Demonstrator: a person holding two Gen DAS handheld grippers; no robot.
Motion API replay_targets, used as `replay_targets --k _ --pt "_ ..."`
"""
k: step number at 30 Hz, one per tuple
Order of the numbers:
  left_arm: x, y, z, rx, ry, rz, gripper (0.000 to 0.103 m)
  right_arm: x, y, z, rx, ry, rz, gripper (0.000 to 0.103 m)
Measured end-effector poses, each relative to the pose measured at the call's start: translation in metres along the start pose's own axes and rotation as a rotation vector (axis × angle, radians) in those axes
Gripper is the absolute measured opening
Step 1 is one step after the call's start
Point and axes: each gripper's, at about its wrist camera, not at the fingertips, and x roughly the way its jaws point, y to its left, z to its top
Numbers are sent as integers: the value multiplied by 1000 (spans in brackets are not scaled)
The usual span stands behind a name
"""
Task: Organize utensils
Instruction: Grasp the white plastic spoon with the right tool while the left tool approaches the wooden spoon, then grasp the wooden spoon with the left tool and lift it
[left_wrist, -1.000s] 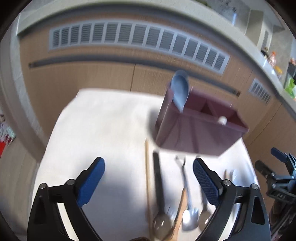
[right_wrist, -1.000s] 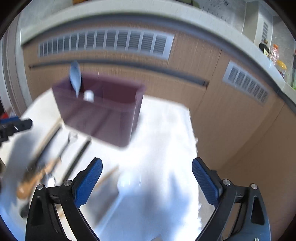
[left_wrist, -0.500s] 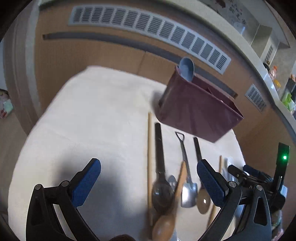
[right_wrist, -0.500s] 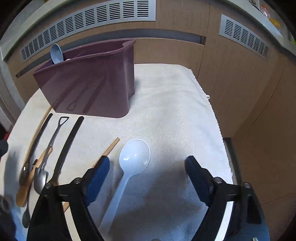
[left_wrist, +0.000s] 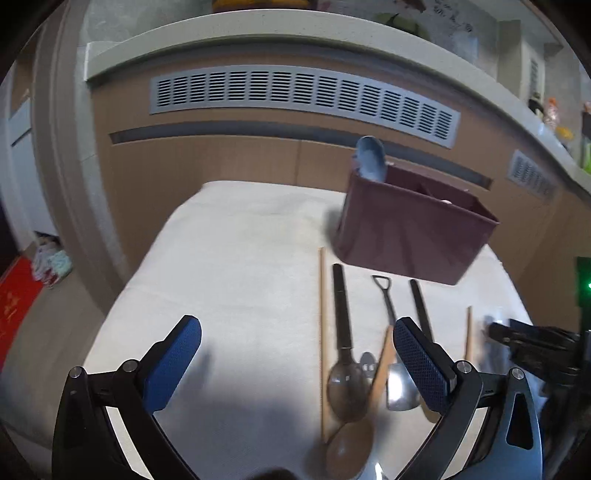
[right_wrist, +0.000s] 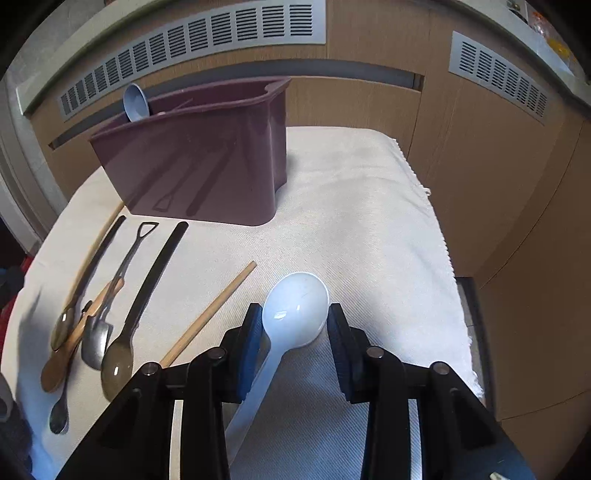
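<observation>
A maroon utensil holder (right_wrist: 207, 158) stands on the white cloth (right_wrist: 369, 206), with a blue spoon (right_wrist: 136, 101) in its far-left compartment. A white plastic spoon (right_wrist: 295, 310) lies on the cloth. My right gripper (right_wrist: 294, 328) is partly closed around its bowl, with small gaps at both pads. Several spoons, black-handled, metal and wooden, lie in a row left of it (right_wrist: 122, 295). My left gripper (left_wrist: 297, 369) is wide open and empty above the cloth, left of that row (left_wrist: 354, 354). The holder (left_wrist: 413, 236) shows at the right in that view.
A wooden chopstick (right_wrist: 210, 314) lies just left of the white spoon, another (left_wrist: 322, 332) at the row's left. Wooden cabinets with vent grilles (left_wrist: 303, 96) stand behind the table. The cloth's fringed right edge (right_wrist: 439, 236) is near the table's edge.
My right gripper has moved down and forward to the white spoon and narrowed around its bowl. My left gripper has stayed open while its view tilted up.
</observation>
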Motion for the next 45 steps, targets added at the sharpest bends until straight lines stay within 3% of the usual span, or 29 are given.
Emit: replay_targets --k 6,8,10,12,20,27,30,34,45 --pt "3 -17 -5 38 85 -111 99 -23 -8 -18 14 -73 -4 34" --pt "0 -30 -10 78 93 -133 86 -24 -9 -24 22 -81 8 34" --pt "1 -40 -18 107 136 -176 63 -21 -11 -24 29 -78 17 34" --pt "1 -44 -26 122 190 -220 53 -21 -13 -24 34 -86 24 34" --pt "-21 -16 -54 166 274 -139 52 -22 -14 -26 35 -96 42 34" --pt "-19 -14 -65 154 293 -139 52 -23 -10 -28 17 -103 27 34" --pt "-12 -21 -64 167 281 -122 52 -23 -9 -28 10 -105 22 34" --pt "-11 -23 -64 167 260 -120 32 -23 -9 -28 9 -103 25 34" --pt "-27 -19 -26 132 99 -116 32 -26 -10 -26 17 -107 34 34"
